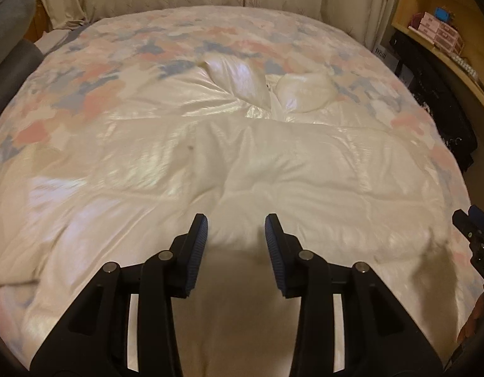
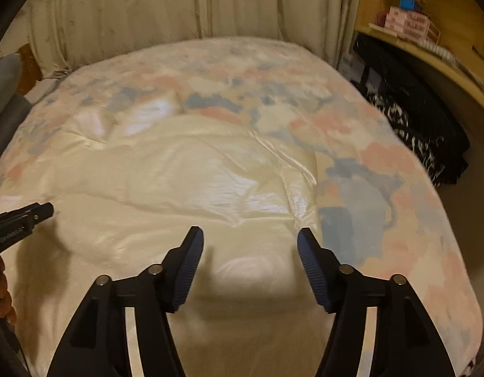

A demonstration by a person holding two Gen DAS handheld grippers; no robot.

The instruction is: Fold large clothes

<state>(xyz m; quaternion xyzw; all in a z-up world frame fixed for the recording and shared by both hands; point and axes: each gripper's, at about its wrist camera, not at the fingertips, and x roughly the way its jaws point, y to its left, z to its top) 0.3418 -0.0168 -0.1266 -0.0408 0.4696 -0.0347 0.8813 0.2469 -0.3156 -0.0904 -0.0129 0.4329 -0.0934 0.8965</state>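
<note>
While both of your grippers hang above the bed with nothing held, the cream puffy garment point(image 1: 229, 163) lies spread across the floral bedcover point(image 1: 94, 72), its two sleeve-like lobes up at twelve o'clock in the left wrist view. The left gripper point(image 1: 236, 245) has its fingers point(image 1: 198, 245) spread, with only fabric below them and none between the pads. The right gripper point(image 2: 250, 262) stands wider apart and is just as empty, over the garment's near edge where it meets the bedcover at three o'clock.

The main risk, as I judge it, is the fabric itself. It looks slick and thickly padded, so a shallow pinch may slide off once you lift, and the fold would sag or spring open. A deep pinch near that three o'clock edge could catch the bedcover along with the garment and drag both. The surface is already rumpled around the centre, so a fold laid over those ridges would probably trap bulges. Because the two grippers sit near each other, uneven lifting could skew the fold line.
</note>
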